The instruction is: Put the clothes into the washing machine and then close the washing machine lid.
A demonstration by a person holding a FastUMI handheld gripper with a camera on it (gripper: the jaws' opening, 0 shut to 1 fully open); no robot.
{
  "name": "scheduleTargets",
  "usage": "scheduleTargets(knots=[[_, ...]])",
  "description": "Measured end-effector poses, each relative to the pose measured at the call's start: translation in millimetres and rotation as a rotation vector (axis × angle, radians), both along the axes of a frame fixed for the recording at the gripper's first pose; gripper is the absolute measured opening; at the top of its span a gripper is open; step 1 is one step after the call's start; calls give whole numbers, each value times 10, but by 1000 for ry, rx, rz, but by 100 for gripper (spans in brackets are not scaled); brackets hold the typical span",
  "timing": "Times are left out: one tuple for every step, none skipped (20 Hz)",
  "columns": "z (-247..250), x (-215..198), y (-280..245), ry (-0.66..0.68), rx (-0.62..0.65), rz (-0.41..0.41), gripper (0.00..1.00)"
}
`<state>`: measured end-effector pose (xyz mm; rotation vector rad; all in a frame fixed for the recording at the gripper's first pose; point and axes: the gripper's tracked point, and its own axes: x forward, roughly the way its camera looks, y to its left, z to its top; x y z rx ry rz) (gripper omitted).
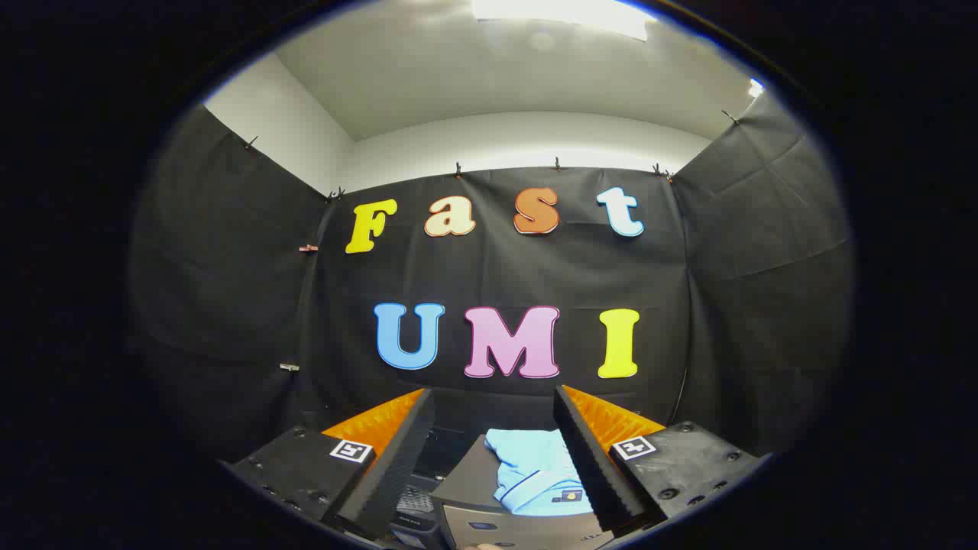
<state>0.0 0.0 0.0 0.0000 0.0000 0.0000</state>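
Observation:
My gripper [493, 409] is held level and stands open, its two black fingers [397, 451] with orange backs spread wide with nothing between them. Below the gap, closer to the right finger, a light blue garment [535, 470] with a dark trim line and a small badge lies folded on top of a grey box-like machine [470, 477]. The right finger hides the garment's right edge. I cannot tell whether the machine's lid is open or closed.
Black cloth walls stand close on the left, straight ahead and on the right. A dark object with a grille [416, 500] sits low beside the machine, under the left finger. White ceiling and a bright light [561, 11] are overhead.

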Motion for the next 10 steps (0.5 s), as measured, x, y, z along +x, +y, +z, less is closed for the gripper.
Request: scheduleTargets(knots=[[-1,15,5,1,-2,-2,98],[1,16,1,2,-4,-4,98],[-7,25,-2,5,-7,-6,98],[-13,31,-7,9,-8,-10,98],[-20,52,-16,13,-10,-13,98],[-22,67,-14,16,-11,-15,98],[-20,73,-17,17,-12,-17,98],[-21,81,-26,19,-12,-18,98],[-21,100,-26,19,-13,-19,98],[-15,104,-21,20,-13,-19,98]])
